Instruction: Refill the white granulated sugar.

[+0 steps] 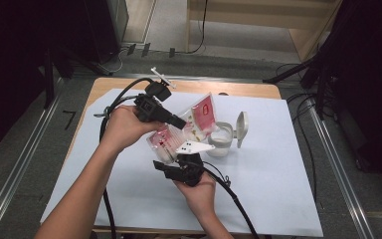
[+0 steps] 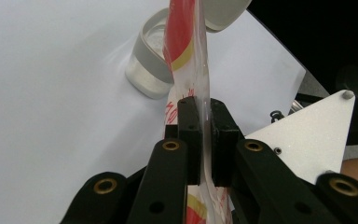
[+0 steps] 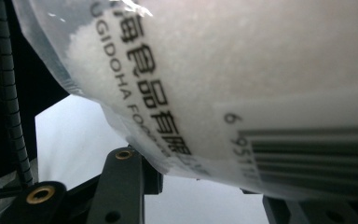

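A clear bag (image 1: 201, 112) of white granules with red print is held up over the table's middle. My left gripper (image 1: 181, 123) comes in from the left and is shut on the bag's (image 2: 182, 42) thin edge, as the left gripper view (image 2: 204, 133) shows. My right gripper (image 1: 181, 159) points up under the bag. In its own view its jaws (image 3: 200, 182) stand wide apart, with the bag's (image 3: 242, 70) bulging bottom over them. A clear container (image 1: 221, 142) with a grey rim stands just right of the bag (image 2: 144, 77), its flip lid (image 1: 241, 128) open.
A white sheet (image 1: 268, 189) covers most of the wooden table (image 1: 248, 89). A small white syringe-like item (image 1: 161, 77) lies at the table's back edge. Black cables trail from both grippers toward the front edge. Dark stands flank the table.
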The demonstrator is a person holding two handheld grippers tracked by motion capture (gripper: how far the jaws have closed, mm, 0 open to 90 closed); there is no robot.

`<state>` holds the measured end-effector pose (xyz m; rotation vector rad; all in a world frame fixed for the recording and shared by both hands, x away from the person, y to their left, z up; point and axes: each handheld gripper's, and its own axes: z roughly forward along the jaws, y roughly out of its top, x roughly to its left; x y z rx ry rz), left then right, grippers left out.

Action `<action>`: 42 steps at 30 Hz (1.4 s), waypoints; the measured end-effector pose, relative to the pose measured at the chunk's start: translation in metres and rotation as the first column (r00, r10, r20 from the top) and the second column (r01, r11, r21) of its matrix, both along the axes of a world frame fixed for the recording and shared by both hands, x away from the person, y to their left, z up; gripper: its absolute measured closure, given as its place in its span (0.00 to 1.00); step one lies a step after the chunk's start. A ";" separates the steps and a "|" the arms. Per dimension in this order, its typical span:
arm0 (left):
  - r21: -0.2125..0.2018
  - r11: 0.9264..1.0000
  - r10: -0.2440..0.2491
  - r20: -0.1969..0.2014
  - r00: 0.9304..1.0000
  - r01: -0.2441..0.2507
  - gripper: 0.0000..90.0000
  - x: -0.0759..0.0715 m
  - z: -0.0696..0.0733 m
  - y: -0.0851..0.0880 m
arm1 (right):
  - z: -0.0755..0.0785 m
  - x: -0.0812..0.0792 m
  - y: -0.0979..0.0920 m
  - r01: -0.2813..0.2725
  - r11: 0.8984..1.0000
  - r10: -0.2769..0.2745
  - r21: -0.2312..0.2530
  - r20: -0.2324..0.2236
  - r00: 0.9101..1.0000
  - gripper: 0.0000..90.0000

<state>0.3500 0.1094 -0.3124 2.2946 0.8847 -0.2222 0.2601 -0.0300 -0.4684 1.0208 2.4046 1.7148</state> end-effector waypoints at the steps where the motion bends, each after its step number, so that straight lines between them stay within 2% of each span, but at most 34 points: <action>1: -0.003 1.000 0.004 0.000 1.000 -0.004 0.97 -0.001 0.000 0.001 | 0.000 0.000 0.000 0.002 1.000 -0.002 -0.003 0.003 1.000 0.68; 6: -0.031 0.999 0.011 0.016 1.000 -0.011 0.97 -0.004 -0.001 0.006 | 0.000 0.000 -0.001 0.003 1.000 -0.003 -0.002 0.001 1.000 0.68; 8: -0.020 1.000 0.001 0.011 1.000 -0.001 0.97 -0.004 -0.002 0.006 | -0.001 0.001 -0.001 0.007 1.000 -0.007 0.001 -0.002 1.000 0.69; 9: -0.033 0.999 -0.006 0.010 1.000 0.006 0.97 -0.004 -0.003 0.007 | -0.001 0.001 -0.003 0.002 1.000 -0.002 0.020 -0.012 1.000 0.69; 16: -0.050 0.999 0.000 0.022 1.000 0.001 0.97 -0.006 -0.006 0.008 | -0.003 0.003 -0.005 0.017 1.000 -0.016 0.014 -0.018 1.000 0.69; 19: -0.060 0.998 -0.007 0.037 0.999 0.009 0.97 -0.008 -0.007 0.011 | -0.004 0.003 -0.006 0.024 1.000 -0.024 0.012 -0.017 1.000 0.68; 20: -0.067 0.998 -0.014 0.056 0.998 0.017 0.97 -0.008 -0.007 0.012 | -0.003 0.004 -0.006 0.026 1.000 -0.025 0.011 -0.016 1.000 0.68; 22: -0.090 0.996 -0.021 0.065 0.998 0.027 0.97 -0.009 -0.008 0.015 | -0.003 0.004 -0.007 0.030 0.999 -0.030 0.016 -0.016 0.999 0.68; 26: -0.092 0.995 -0.026 0.078 0.997 0.034 0.97 -0.011 -0.010 0.017 | -0.003 0.005 -0.008 0.038 0.999 -0.038 0.005 -0.015 0.999 0.68; 33: -0.101 0.995 -0.011 0.093 0.996 0.021 0.97 -0.014 -0.013 0.021 | -0.005 0.005 -0.008 0.049 0.999 -0.049 -0.006 -0.021 0.999 0.67; 36: -0.125 0.992 0.000 0.094 0.996 0.012 0.97 -0.015 -0.015 0.023 | -0.006 0.006 -0.009 0.048 0.999 -0.049 -0.006 -0.028 0.998 0.67; 41: -0.120 0.993 0.008 0.104 0.995 0.004 0.97 -0.017 -0.017 0.028 | -0.007 0.006 -0.010 0.055 0.998 -0.055 -0.007 -0.045 0.997 0.66; 42: -0.136 0.991 0.011 0.108 0.994 0.004 0.97 -0.017 -0.018 0.029 | -0.007 0.007 -0.011 0.052 0.999 -0.052 -0.007 -0.045 0.998 0.66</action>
